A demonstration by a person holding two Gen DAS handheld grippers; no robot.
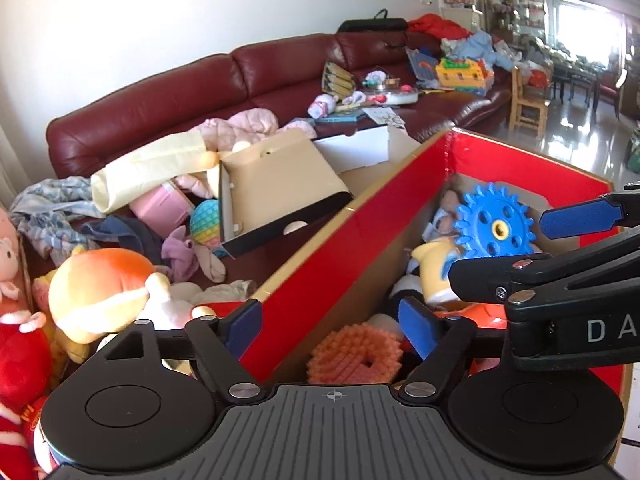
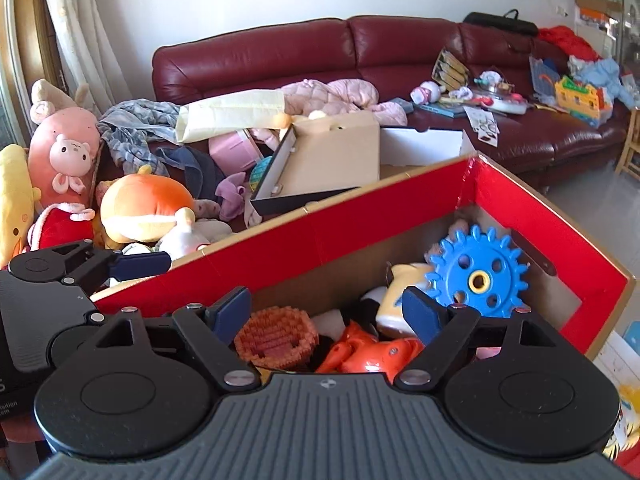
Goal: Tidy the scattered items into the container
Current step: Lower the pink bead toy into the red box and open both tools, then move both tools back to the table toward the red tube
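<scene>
Sofa: long dark-red leather sofa along the far wall, its seat strewn with clothes, books and toys.
Container: large cardboard box with red inner flaps, near and right of centre in both views; this is the goal for the scattered items.
Contents: blue plastic gear wheel with a yellow hub leaning at the far right end of the box; orange spiky block ring and glossy orange plastic toy on the near floor of the box.
Loose box: open beige shoebox with a black rim, tilted among clothes just left of the container's far wall.
Scattered item: orange-and-cream round plush toy on the near left, outside the container and close to its left wall; further plush toys lie left of it.
Left gripper: black frame, blue pads spread wide with nothing between them, straddling the container's left wall.
Right gripper: pads likewise spread wide and empty, poised over the box interior above the orange toys.
Step in hand (judged): release into the box looks complete; next fetch.
Technique (advice): lift both grippers clear of the flaps before swinging left; approach the plush from above; close on its bulk, not a loose limb.
</scene>
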